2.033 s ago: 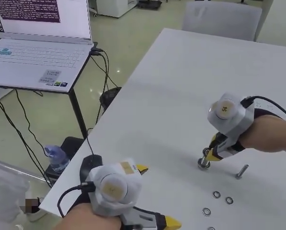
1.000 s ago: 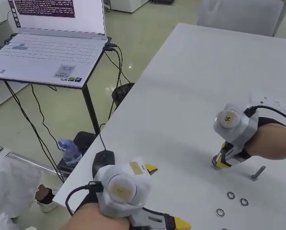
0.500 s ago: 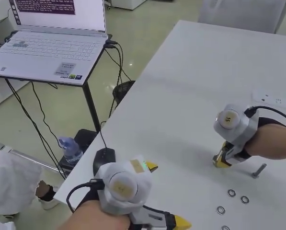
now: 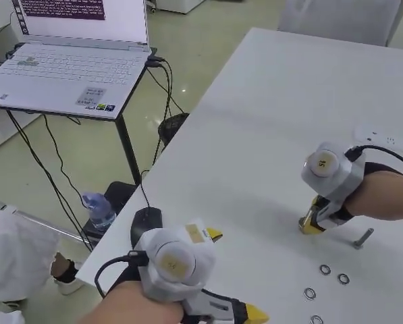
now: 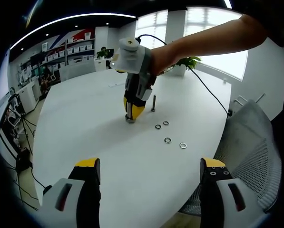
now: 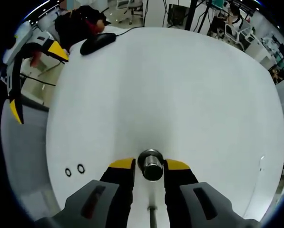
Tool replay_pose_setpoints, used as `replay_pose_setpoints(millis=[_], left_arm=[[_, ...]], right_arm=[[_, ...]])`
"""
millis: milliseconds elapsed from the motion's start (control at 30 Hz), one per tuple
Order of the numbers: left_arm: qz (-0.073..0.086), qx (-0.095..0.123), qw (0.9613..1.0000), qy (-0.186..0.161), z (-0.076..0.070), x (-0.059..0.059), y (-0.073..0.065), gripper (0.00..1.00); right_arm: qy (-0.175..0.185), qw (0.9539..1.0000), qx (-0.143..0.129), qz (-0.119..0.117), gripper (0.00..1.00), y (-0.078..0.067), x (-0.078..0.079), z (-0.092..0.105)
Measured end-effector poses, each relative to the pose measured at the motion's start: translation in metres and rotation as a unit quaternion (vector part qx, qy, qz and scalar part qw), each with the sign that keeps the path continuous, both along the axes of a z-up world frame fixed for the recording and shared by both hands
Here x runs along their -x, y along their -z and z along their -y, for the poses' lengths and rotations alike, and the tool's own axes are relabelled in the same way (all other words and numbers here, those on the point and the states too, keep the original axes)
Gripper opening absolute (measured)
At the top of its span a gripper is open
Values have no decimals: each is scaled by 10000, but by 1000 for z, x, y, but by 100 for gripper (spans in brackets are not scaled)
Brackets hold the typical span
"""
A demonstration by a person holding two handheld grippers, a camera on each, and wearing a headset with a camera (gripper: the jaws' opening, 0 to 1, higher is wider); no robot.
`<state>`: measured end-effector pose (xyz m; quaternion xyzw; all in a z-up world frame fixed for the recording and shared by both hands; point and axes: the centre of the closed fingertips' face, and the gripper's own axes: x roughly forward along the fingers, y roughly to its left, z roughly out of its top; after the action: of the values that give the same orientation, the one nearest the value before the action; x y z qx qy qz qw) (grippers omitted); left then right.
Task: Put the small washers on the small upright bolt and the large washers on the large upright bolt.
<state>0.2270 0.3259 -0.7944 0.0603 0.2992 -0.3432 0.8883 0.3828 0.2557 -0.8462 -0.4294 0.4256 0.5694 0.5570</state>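
My right gripper (image 4: 310, 225) is shut on the large bolt (image 4: 304, 222), which stands upright on the white table (image 4: 255, 148). From the right gripper view the bolt's round end (image 6: 151, 165) sits between the yellow fingertips. Just to its right the thin small bolt (image 4: 362, 238) stands upright, clearly so in the left gripper view (image 5: 153, 103). Several washers (image 4: 325, 270) lie loose in front of the bolts, also small rings (image 5: 167, 140) in the left gripper view. My left gripper (image 4: 233, 275) is open and holds nothing, near the table's front left edge, well short of the washers.
A black mouse (image 4: 146, 221) lies at the table's left corner. A laptop (image 4: 66, 74) sits on a stand off the table's left side, with a water bottle (image 4: 100, 209) on the floor. A white power strip (image 4: 390, 142) lies at the right, a chair (image 4: 336, 17) behind.
The head camera has shifted a little. My right gripper stays shut on the large bolt and my left gripper stays open at the front edge.
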Motion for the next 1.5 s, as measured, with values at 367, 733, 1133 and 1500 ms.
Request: replay_pose_setpoints(millis=[367,733,1133,1500], left_arm=[[11,1,10000,34,4,1,-3,86],[71,-15,9999,100,7,1,-11,85],[96,-59,9998,189,6,-2,-14,86],[101,-119,9995,260,6,-7,-14,86]], right_arm=[[-59,9997,-221,119,29,-21,-2,3],[-83,9994,-198,269,29,-35,1,22],[91,9991,-359,225,30,-37,17,39],[274,9984,-480,106,29,-32,33,63]])
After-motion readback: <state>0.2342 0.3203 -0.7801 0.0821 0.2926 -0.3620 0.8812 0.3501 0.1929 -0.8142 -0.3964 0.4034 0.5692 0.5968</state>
